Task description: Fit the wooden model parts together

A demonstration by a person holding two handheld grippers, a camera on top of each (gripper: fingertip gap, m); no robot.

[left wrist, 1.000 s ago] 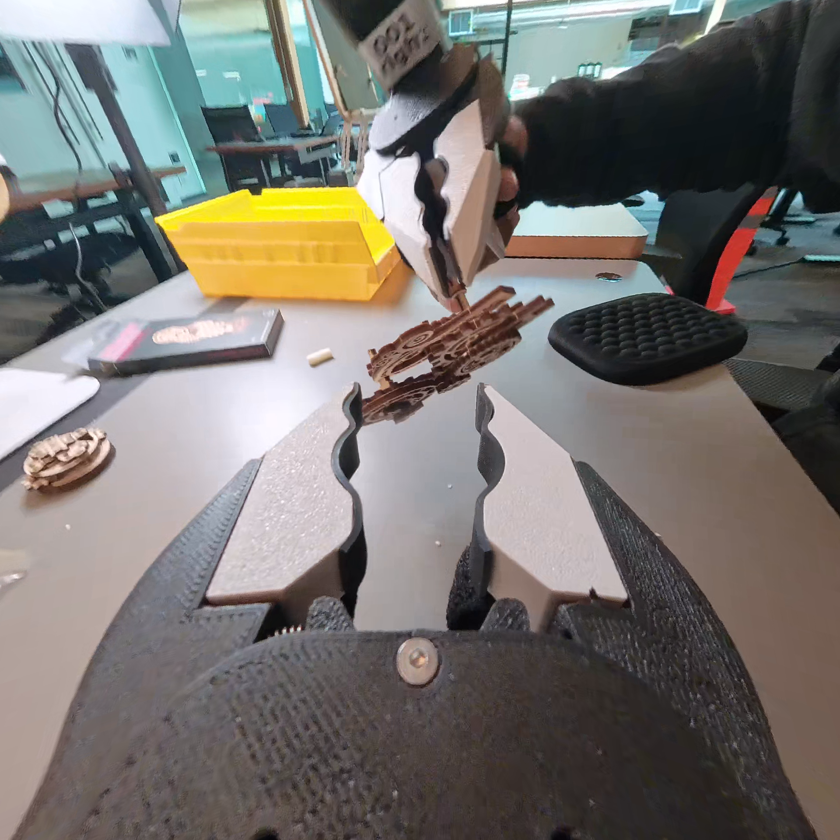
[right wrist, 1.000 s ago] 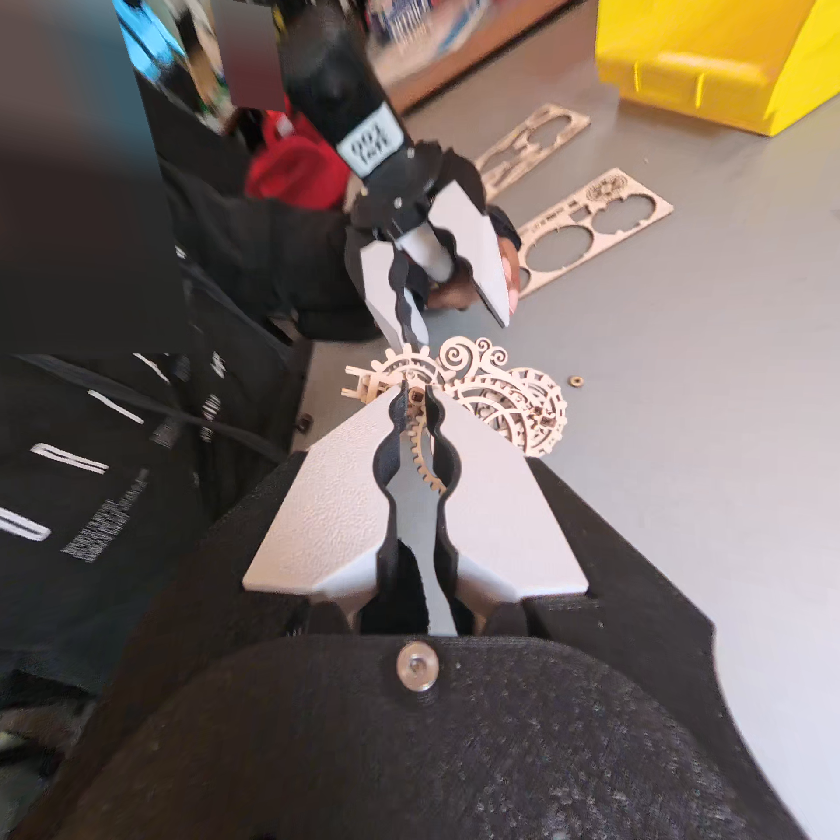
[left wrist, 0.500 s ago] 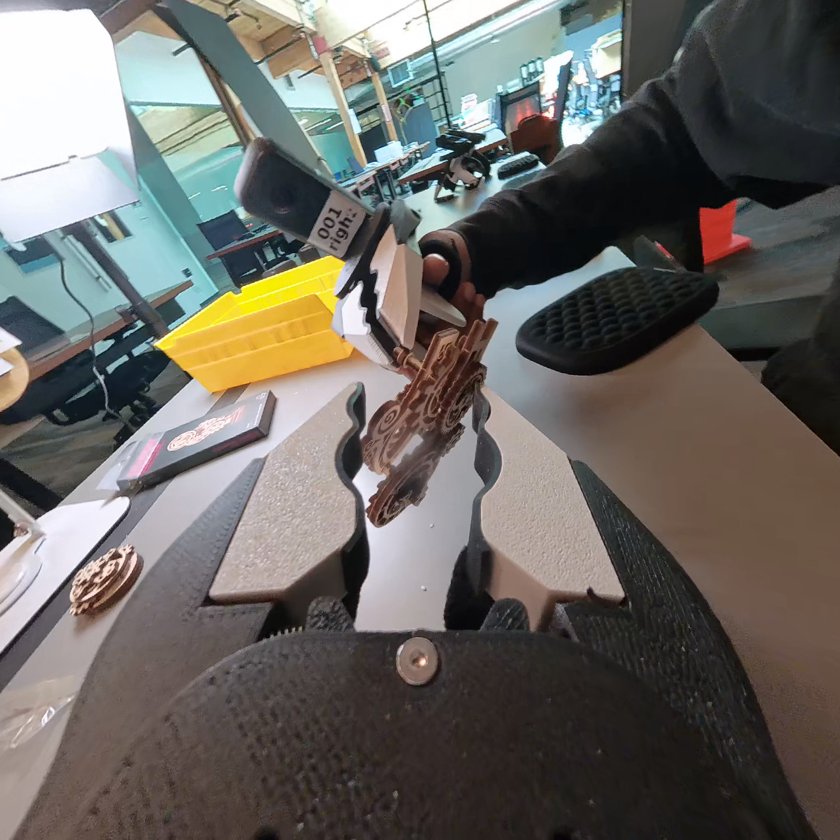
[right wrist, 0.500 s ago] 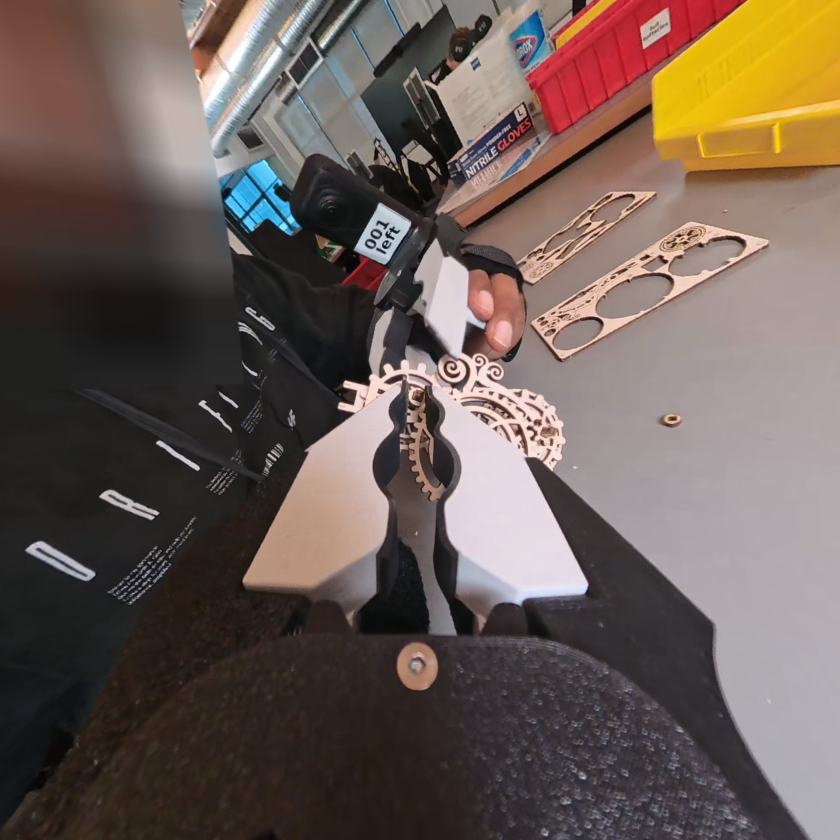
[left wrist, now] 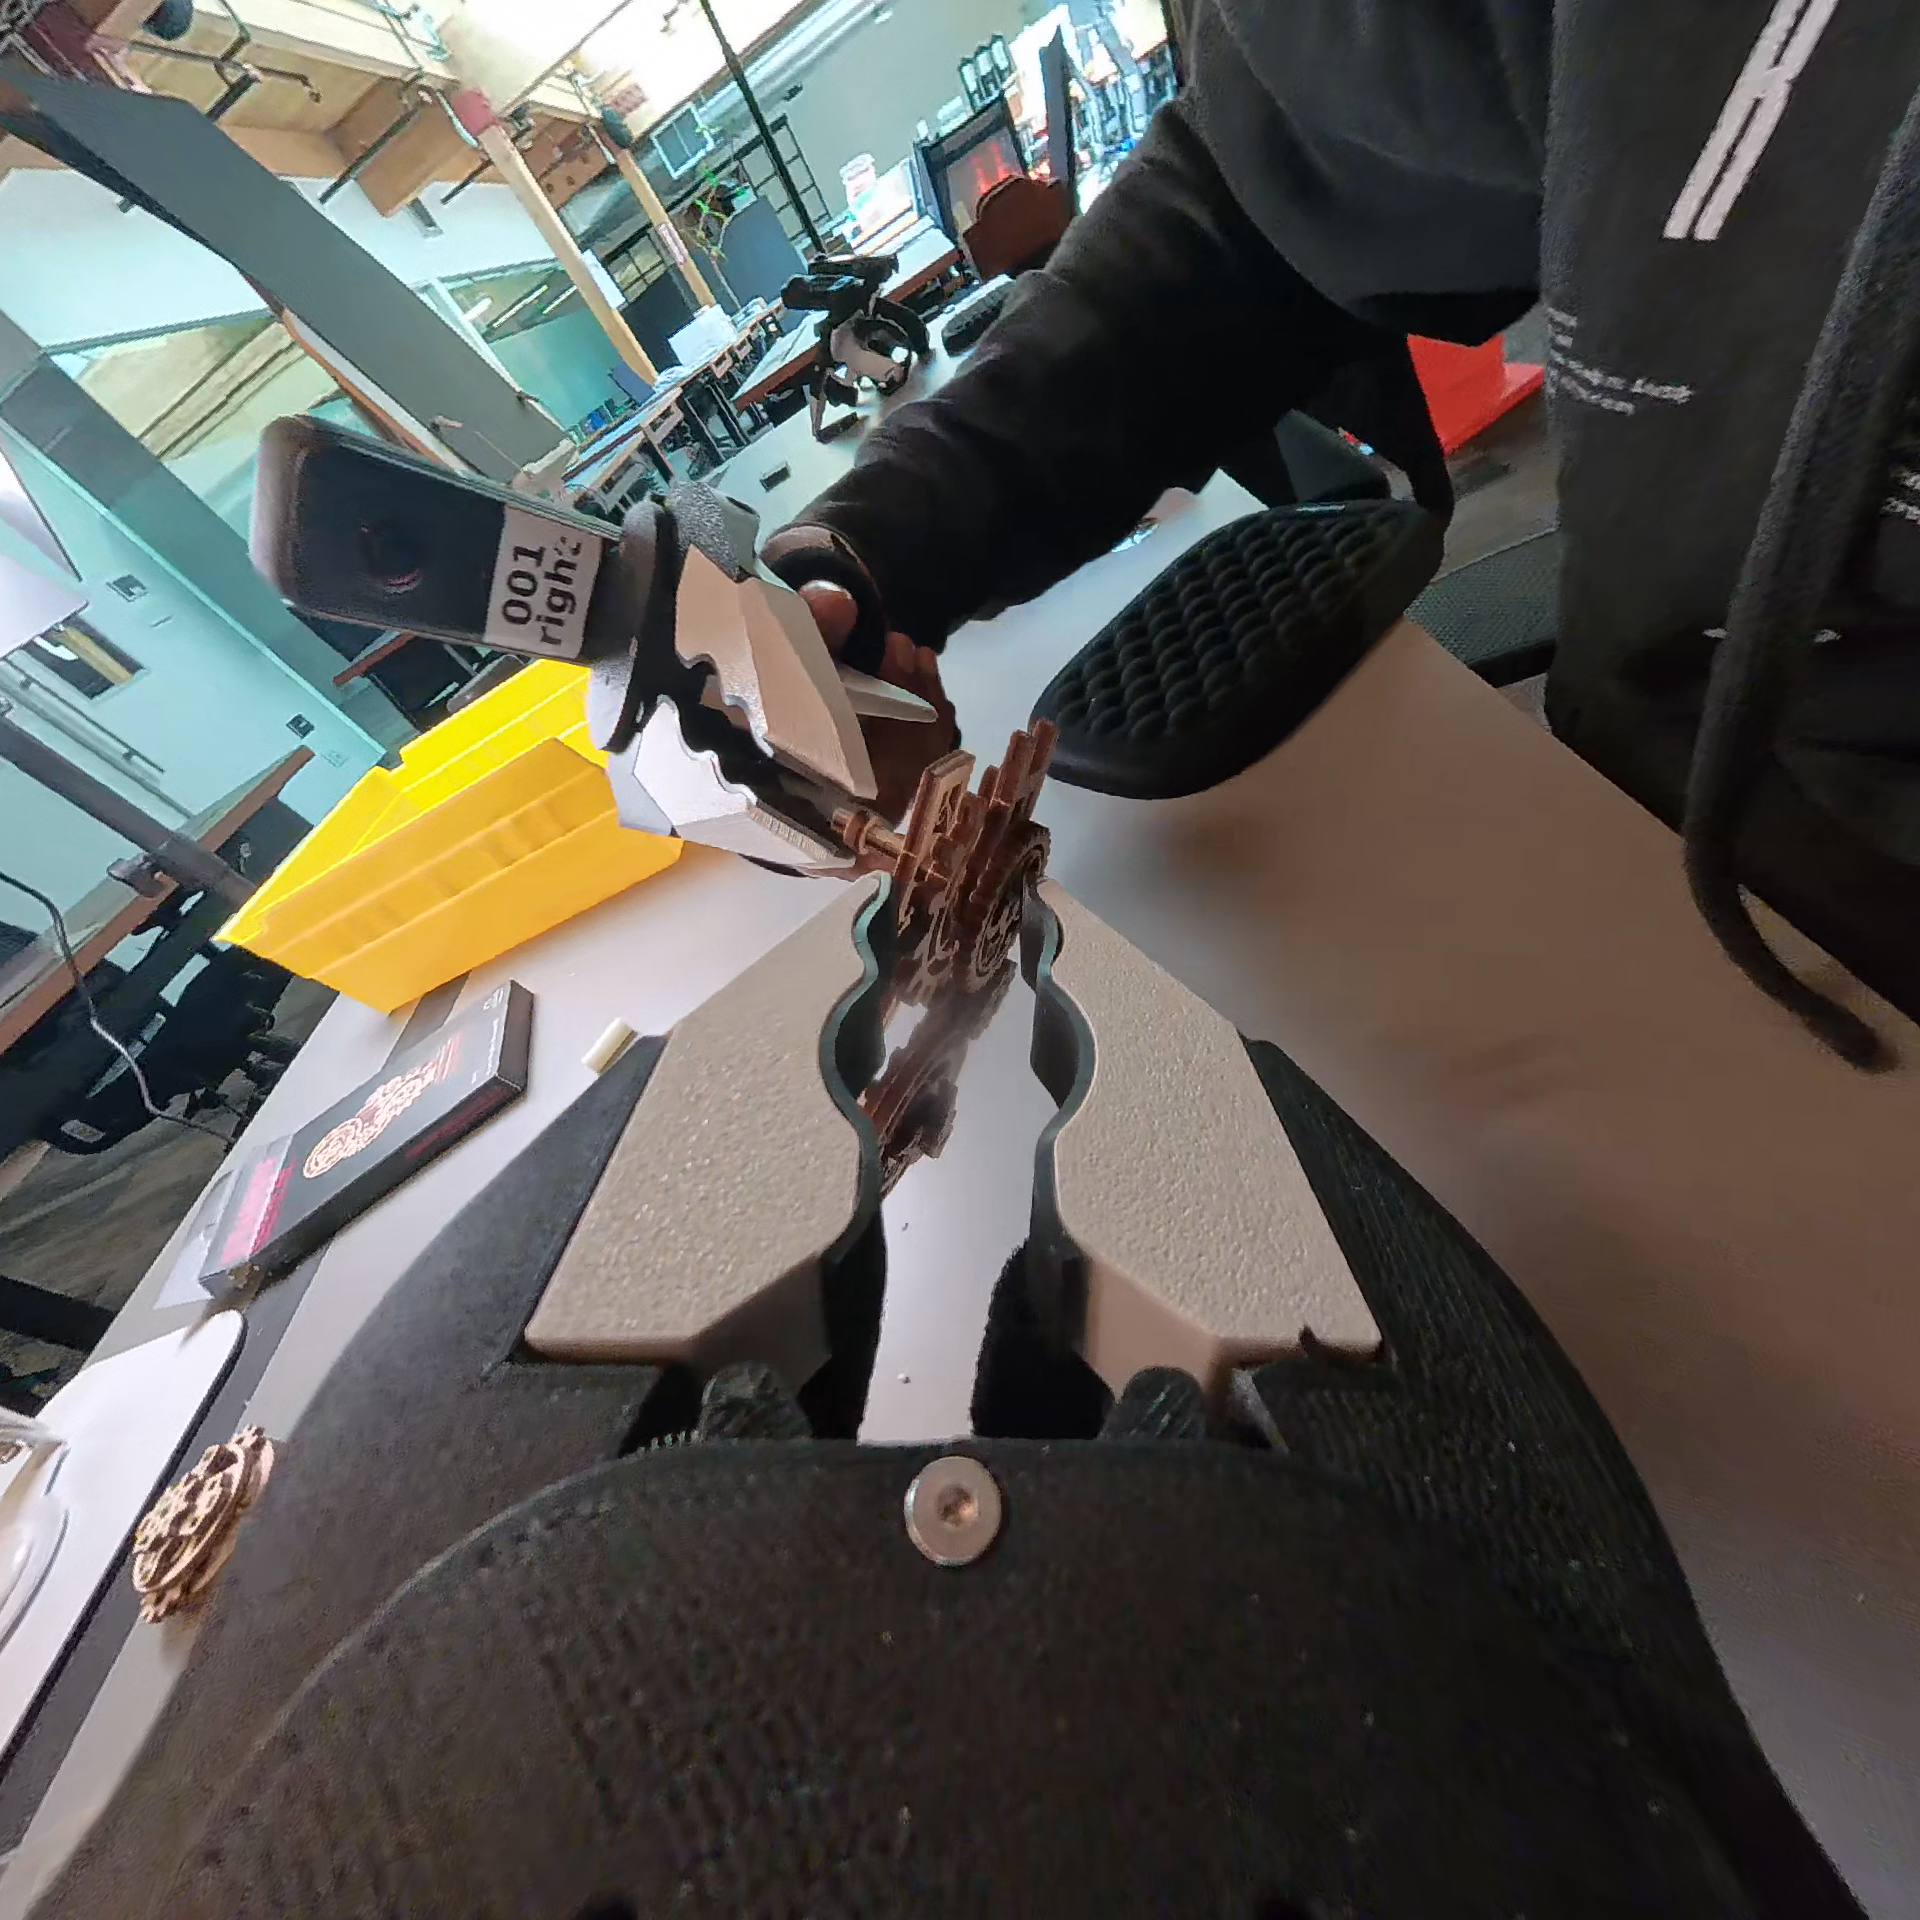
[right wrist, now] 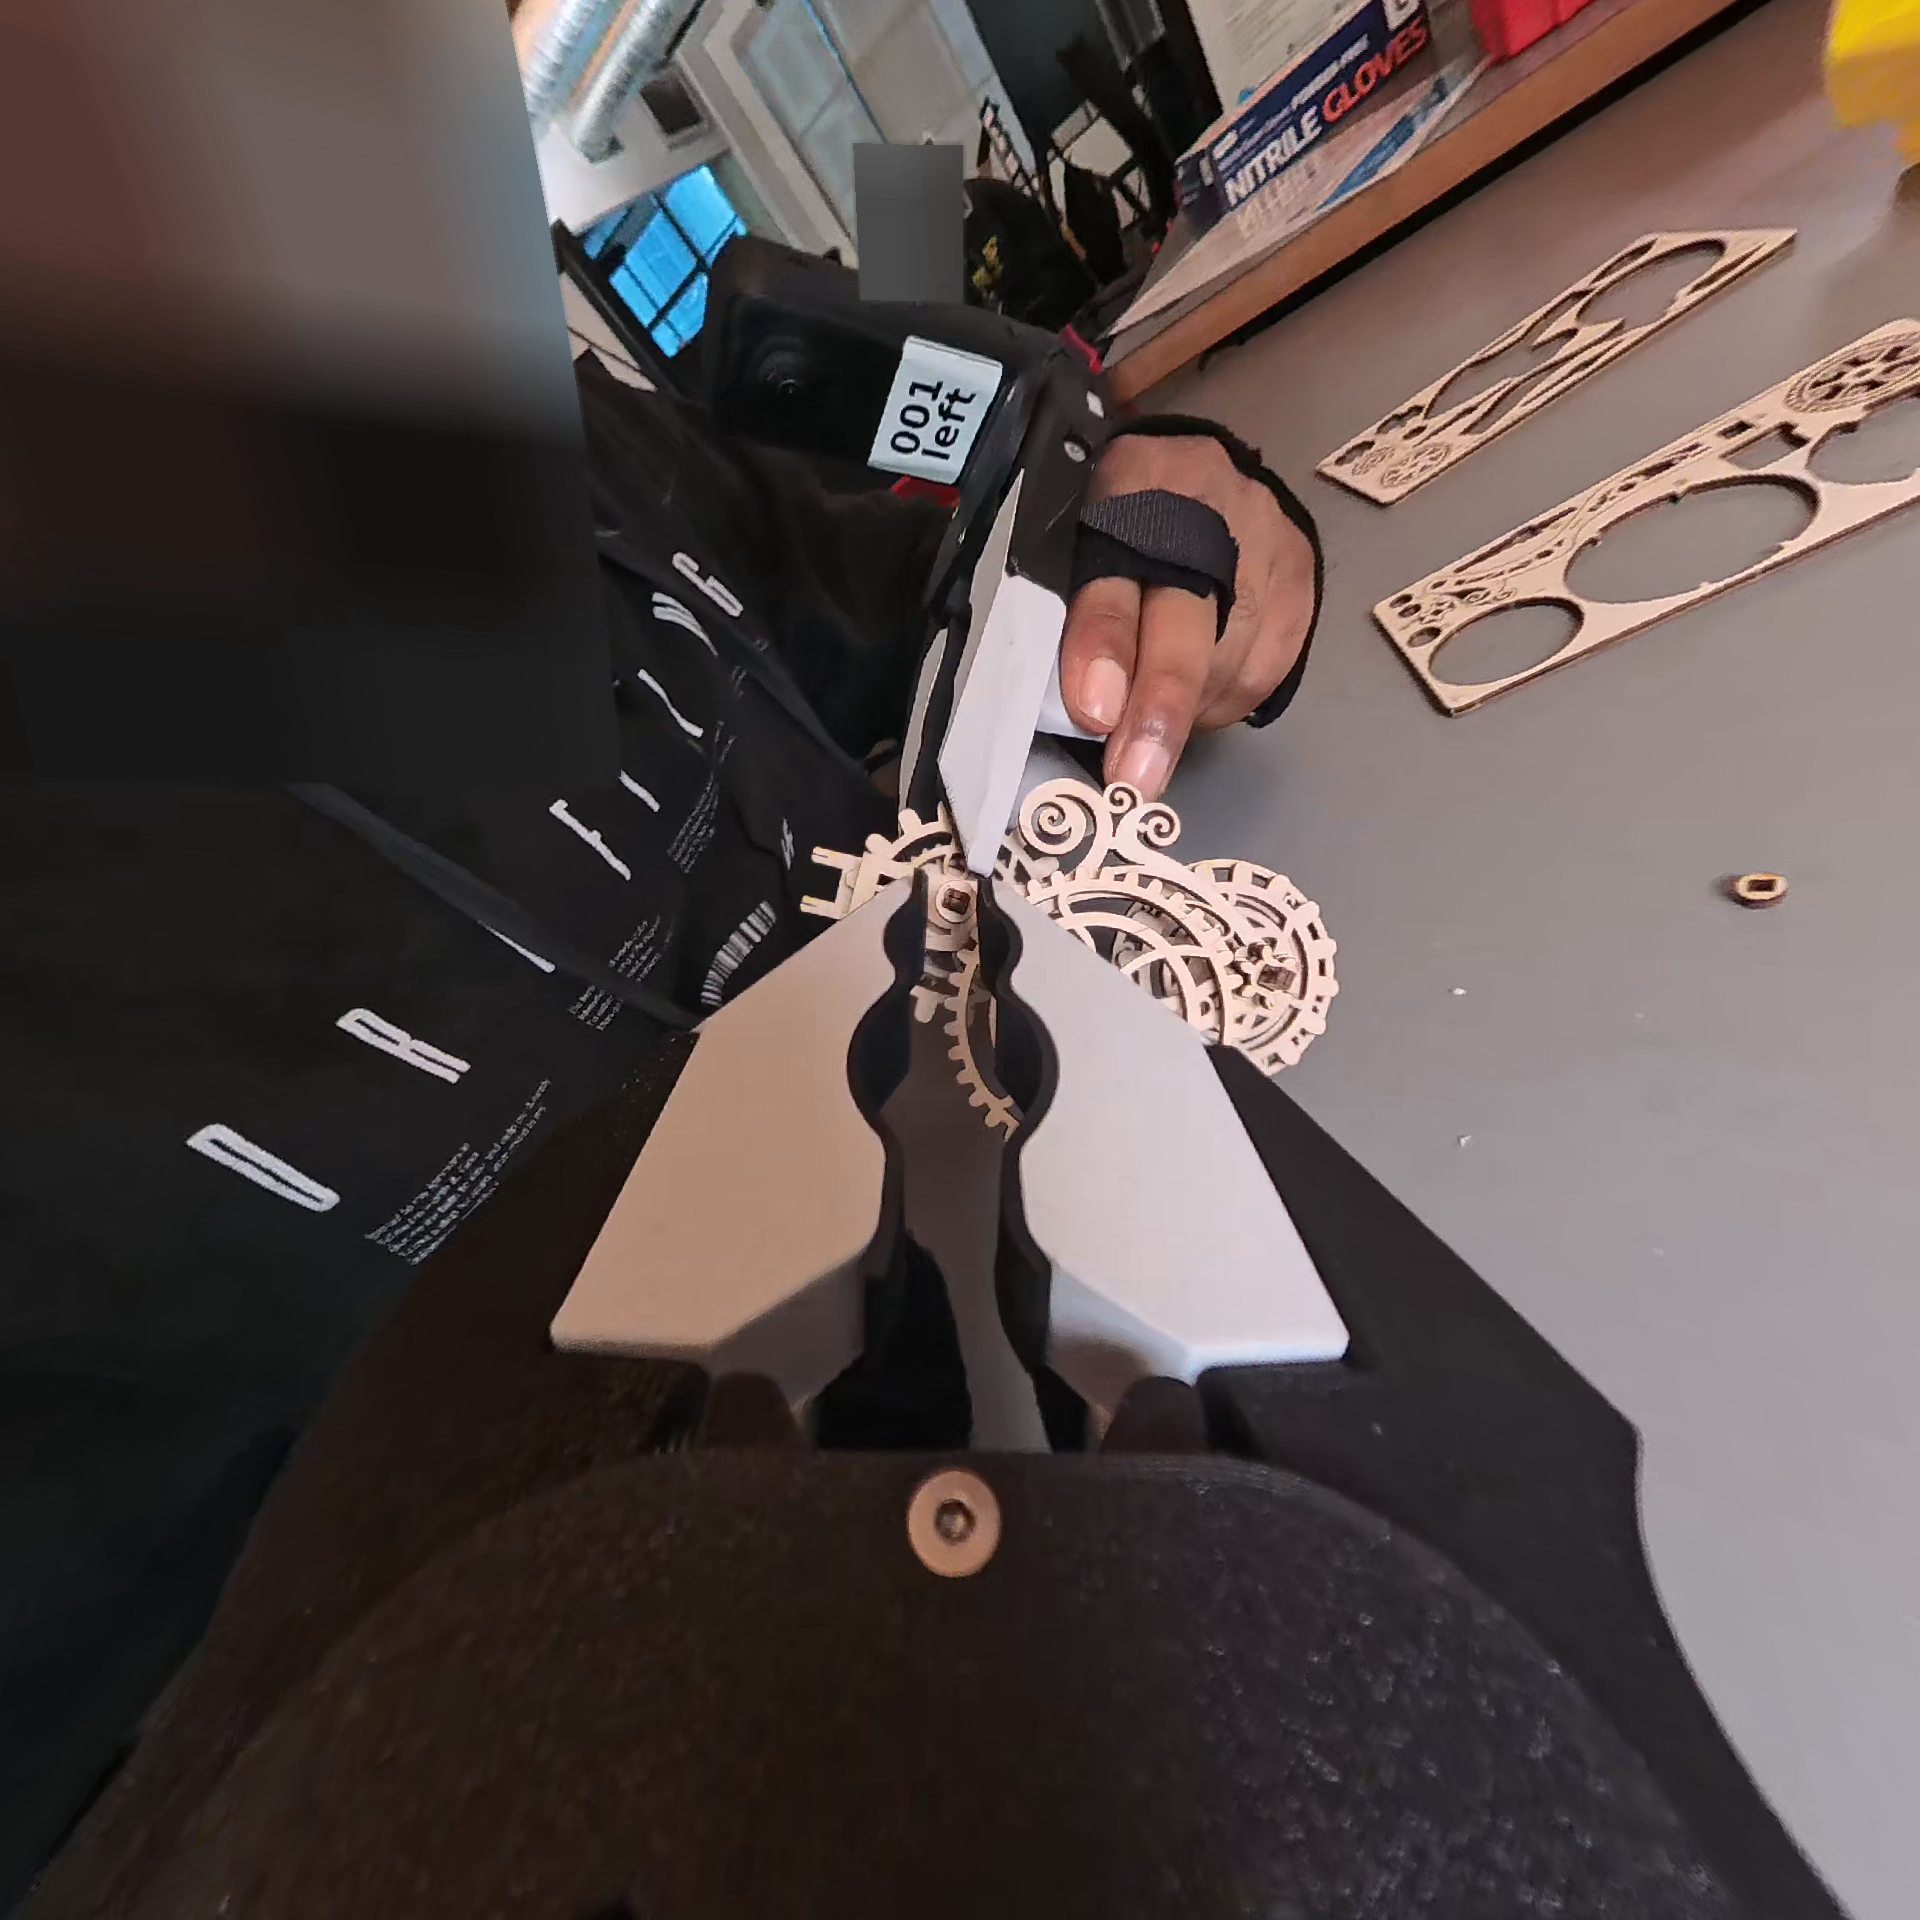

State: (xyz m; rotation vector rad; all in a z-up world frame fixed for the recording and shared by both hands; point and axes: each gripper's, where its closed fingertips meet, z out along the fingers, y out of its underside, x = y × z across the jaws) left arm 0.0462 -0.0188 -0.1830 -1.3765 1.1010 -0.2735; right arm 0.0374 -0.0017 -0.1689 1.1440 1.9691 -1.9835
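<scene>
The right hand-held gripper (right wrist: 951, 899) is pinching the small peg of the pale wooden gear-and-scroll model (right wrist: 1164, 925), lifted clear of the grey surface (right wrist: 1558, 1143). The left hand-held gripper (left wrist: 956, 914) is narrowing around its stacked layers. Squeezing skewed could snap the thin fretwork or twist the peg loose. Beyond, a yellow plastic bin (left wrist: 468, 842) is sitting in an open workshop.
</scene>
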